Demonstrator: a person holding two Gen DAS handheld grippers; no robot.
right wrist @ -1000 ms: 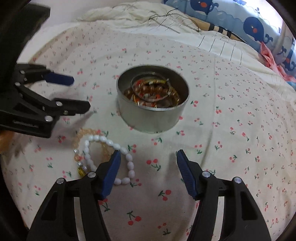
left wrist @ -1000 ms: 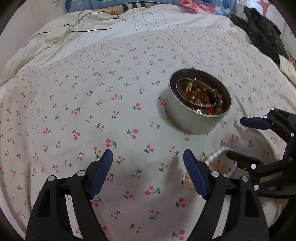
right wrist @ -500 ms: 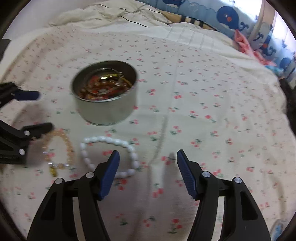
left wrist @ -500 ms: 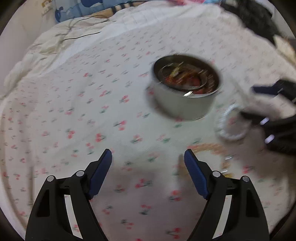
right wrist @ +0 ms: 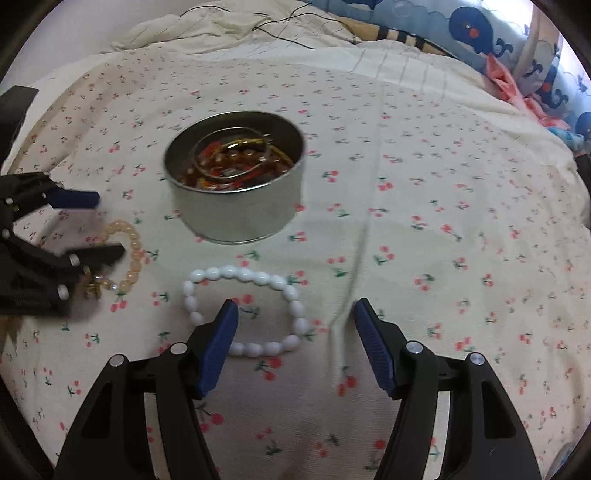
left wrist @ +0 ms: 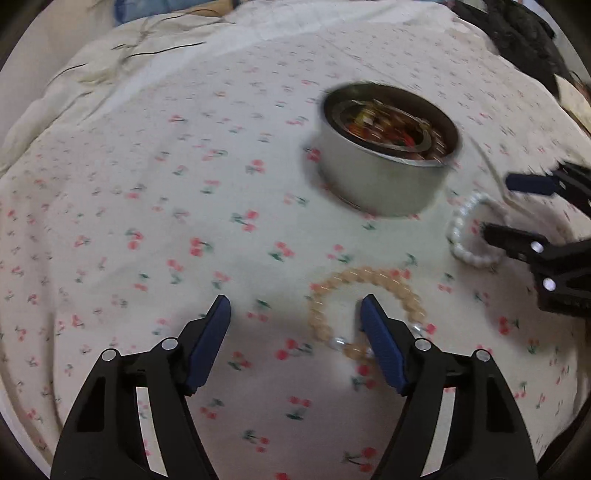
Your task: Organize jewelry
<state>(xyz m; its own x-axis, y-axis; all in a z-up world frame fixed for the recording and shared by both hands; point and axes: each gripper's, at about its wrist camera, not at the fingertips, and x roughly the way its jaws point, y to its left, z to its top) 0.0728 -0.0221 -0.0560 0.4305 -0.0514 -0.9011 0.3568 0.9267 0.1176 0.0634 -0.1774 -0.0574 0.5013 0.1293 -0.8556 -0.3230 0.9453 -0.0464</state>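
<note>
A round metal tin [left wrist: 384,173] holding several bracelets stands on the cherry-print sheet; it also shows in the right wrist view [right wrist: 236,199]. An amber bead bracelet [left wrist: 369,280] lies just ahead of my open left gripper [left wrist: 295,325], around its right finger; it shows in the right wrist view [right wrist: 133,251]. A white bead bracelet [right wrist: 258,280] lies in front of my open right gripper [right wrist: 293,332], partly between the fingers; it shows in the left wrist view [left wrist: 465,240]. Both grippers are empty.
The cherry-print sheet [right wrist: 443,221] covers a bed. A rumpled cream duvet with a black cable [right wrist: 266,29] lies at the back. Whale-print pillows [right wrist: 480,33] sit at the back right. Dark clothing [left wrist: 524,33] lies at the bed's far edge.
Both grippers have shifted and come lower toward the sheet. The amber bracelet now lies at my left gripper's right finger, and the white bracelet has moved between my right gripper's fingers.
</note>
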